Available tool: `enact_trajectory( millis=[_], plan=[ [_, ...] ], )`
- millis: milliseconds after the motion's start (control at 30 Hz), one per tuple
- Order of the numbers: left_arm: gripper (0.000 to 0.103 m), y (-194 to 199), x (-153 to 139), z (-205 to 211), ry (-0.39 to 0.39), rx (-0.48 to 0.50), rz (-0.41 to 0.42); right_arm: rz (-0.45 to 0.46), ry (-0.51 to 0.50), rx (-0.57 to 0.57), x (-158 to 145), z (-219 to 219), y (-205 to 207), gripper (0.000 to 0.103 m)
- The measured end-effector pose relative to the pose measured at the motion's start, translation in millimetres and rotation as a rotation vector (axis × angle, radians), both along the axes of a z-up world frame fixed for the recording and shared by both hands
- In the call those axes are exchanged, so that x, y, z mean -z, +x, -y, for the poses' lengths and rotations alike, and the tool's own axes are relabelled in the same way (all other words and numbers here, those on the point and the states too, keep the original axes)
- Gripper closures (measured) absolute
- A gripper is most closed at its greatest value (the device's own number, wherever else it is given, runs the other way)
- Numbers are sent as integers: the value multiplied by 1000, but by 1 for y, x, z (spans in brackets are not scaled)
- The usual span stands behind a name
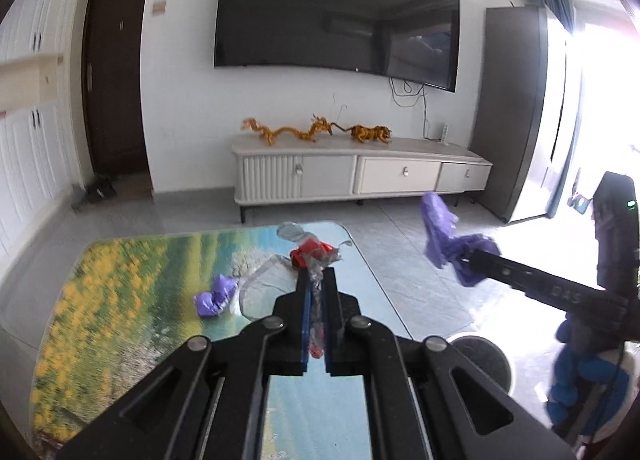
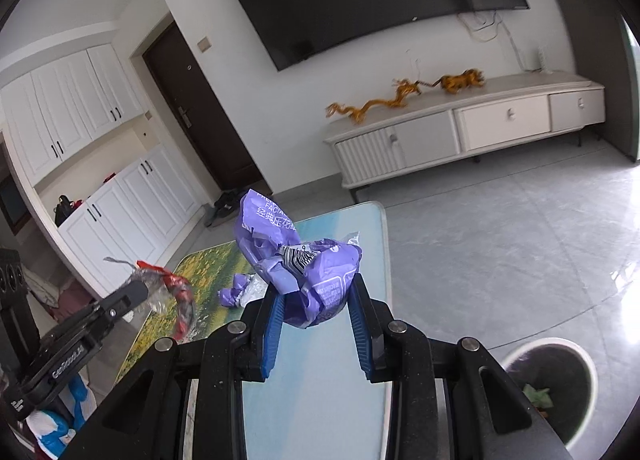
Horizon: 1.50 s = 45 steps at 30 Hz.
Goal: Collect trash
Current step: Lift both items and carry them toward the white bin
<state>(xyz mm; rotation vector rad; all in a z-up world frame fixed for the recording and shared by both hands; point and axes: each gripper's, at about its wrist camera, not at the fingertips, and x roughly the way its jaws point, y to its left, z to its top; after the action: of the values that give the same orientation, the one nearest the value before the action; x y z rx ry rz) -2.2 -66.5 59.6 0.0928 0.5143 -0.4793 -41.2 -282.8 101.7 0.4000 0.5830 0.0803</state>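
Note:
My left gripper (image 1: 316, 276) is shut on a clear and red plastic wrapper (image 1: 314, 254) and holds it above the table (image 1: 140, 280); it also shows in the right wrist view (image 2: 168, 292). My right gripper (image 2: 316, 288) is shut on a crumpled purple tissue packet (image 2: 304, 264), held up past the table's right edge; it shows in the left wrist view (image 1: 444, 236). A smaller purple wrapper (image 1: 214, 296) lies on the table next to clear plastic (image 1: 260, 284); it also shows in the right wrist view (image 2: 234, 292).
A round trash bin (image 2: 556, 384) with a dark liner stands on the floor to the right of the table; its rim shows in the left wrist view (image 1: 484, 356). A white TV cabinet (image 1: 360, 175) stands against the far wall.

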Motion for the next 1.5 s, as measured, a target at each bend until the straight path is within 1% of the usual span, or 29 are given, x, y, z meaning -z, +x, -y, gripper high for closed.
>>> enact_trajectory(
  millis=[100,233,467,767,1133,1333,1500],
  plan=[
    [99,-19,-10,13,31,1,53,5,-32,40,-9,7,-23,74],
    [99,-36,-17,27,62,-1,97,5,-73,95,-14,15,-47,74],
    [99,-54,-21,53,121,14,139,-17,-110,191,-13,34,-73,74],
    [99,-58,-10,81,162,78,126,-71,-121,286,8,65,-93,74],
    [99,-53,5,115,209,138,102,-157,-109,352,43,98,-106,74],
    [99,-50,17,141,239,191,80,-227,-101,394,66,118,-107,74],
    [99,-46,32,167,268,244,52,-304,-71,438,93,141,-108,73]
  ],
)
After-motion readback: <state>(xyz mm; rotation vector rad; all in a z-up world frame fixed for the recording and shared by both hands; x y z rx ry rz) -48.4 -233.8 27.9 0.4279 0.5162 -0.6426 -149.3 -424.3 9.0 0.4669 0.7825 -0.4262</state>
